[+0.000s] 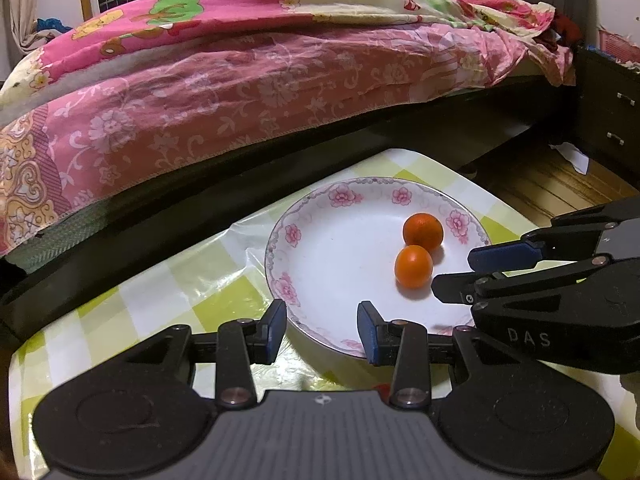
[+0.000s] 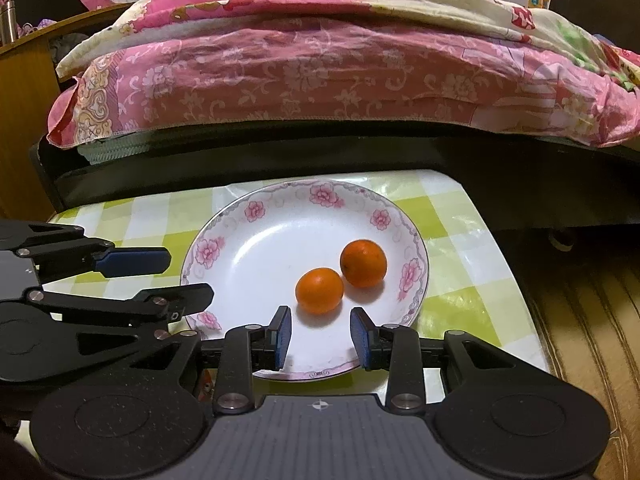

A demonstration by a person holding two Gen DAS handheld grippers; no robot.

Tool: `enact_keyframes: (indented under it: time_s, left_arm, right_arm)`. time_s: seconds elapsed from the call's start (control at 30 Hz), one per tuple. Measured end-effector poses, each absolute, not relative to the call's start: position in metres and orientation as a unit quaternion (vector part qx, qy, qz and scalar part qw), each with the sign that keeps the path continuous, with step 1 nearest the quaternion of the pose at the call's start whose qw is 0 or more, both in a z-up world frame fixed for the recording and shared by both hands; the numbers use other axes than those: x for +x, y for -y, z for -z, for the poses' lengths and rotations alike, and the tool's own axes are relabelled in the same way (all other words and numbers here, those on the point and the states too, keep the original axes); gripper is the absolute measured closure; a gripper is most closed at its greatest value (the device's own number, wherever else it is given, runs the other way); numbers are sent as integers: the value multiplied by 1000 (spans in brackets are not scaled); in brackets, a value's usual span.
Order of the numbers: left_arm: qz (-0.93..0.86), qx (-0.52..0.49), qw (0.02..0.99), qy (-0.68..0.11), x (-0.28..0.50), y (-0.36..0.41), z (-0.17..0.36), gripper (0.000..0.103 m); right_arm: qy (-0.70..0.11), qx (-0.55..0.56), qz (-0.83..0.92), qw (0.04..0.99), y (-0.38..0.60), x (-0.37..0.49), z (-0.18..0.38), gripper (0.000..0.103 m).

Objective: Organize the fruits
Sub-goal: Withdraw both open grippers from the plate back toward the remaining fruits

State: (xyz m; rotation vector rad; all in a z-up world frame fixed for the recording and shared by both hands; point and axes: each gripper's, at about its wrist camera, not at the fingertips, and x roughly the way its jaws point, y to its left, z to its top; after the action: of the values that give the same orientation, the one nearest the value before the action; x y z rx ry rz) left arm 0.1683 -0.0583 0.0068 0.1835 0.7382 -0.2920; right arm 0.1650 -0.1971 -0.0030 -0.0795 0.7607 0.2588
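Your left hand-held gripper (image 1: 322, 330) hangs open and empty over the near rim of the white floral-rimmed ceramic plate (image 2: 248, 240) on the green-checked counter (image 2: 452, 216). Two round orange fruits (image 2: 319, 290) touch there — no clear long axis. Your right hand-held gripper (image 2: 320, 336), marked "DAS", gapes empty.

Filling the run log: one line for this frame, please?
left gripper: open, empty | right gripper: open, empty | two oranges on plate | table

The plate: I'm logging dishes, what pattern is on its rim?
Pink flowers linked by a grey scroll border on white; the plate shows best in the right wrist view.
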Motion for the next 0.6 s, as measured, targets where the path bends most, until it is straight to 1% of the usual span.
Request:
enact_keyframes:
  time_s: [0.6]
  left_arm:
    - [141, 80, 921, -355, 153, 46, -18, 57]
  right_arm:
    - [-360, -49, -132, 922, 190, 156, -4, 73]
